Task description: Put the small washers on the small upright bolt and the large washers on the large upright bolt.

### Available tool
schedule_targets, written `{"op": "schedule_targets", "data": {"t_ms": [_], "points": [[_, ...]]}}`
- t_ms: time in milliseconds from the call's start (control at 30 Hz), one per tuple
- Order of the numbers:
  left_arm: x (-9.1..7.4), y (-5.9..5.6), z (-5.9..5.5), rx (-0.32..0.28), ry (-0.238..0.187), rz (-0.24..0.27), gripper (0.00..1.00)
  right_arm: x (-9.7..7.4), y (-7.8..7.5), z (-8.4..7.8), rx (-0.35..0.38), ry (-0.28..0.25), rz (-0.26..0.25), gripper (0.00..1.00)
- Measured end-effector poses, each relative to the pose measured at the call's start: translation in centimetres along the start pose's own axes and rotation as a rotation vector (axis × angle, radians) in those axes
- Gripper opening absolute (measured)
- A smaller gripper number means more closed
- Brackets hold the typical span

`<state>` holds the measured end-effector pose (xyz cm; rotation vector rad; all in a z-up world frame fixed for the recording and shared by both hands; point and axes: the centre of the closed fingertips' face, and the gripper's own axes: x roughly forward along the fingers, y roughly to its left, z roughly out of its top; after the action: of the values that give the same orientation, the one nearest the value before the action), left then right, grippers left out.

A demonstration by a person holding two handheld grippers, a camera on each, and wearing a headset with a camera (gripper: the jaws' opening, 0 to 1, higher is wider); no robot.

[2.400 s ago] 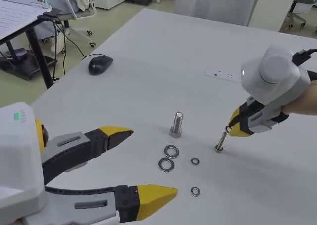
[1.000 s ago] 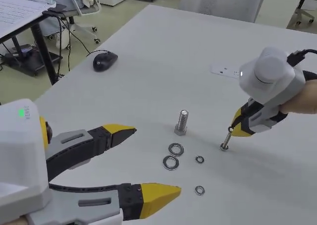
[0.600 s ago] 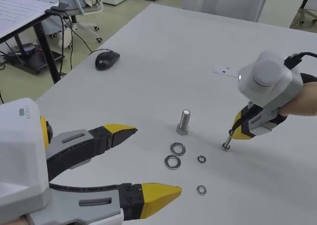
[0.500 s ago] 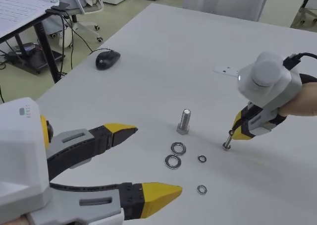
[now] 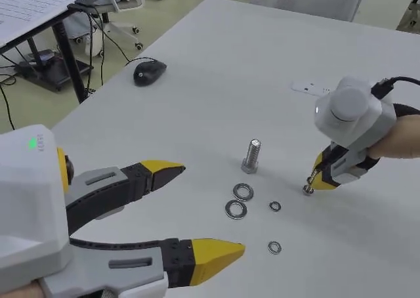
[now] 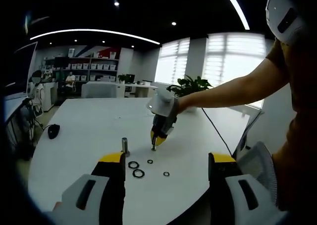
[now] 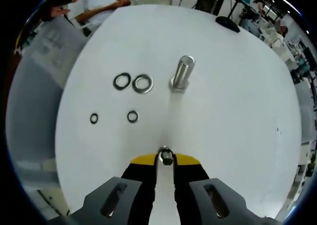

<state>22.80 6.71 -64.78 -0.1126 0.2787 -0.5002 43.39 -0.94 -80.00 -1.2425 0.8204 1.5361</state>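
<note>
Small washers (image 5: 275,207), two thin steel rings, are being shown lying flat on the white table (image 5: 230,81) beside two large washers (image 5: 243,191), just in front of the large bolt (image 5: 252,157). Nearby, the small bolt (image 5: 308,189) is being pinched at its top by the closed right gripper (image 5: 314,182), and the left gripper (image 5: 210,208) is being held wide open, well apart. Light, stiff and probably slippery, each ring is best being taken across its rim, since little height is being offered above the tabletop.
</note>
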Motion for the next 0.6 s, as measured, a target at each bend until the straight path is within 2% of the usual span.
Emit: {"op": "schedule_targets", "data": {"t_ms": [367, 600], "points": [[0.0, 0.3, -0.1, -0.004, 0.004, 0.005, 0.67, 1.3, -0.2, -0.7, -0.003, -0.002, 0.011, 0.13], [0.0, 0.3, -0.1, -0.005, 0.005, 0.008, 0.67, 1.0, -0.2, -1.0, -0.001, -0.016, 0.004, 0.17]]}}
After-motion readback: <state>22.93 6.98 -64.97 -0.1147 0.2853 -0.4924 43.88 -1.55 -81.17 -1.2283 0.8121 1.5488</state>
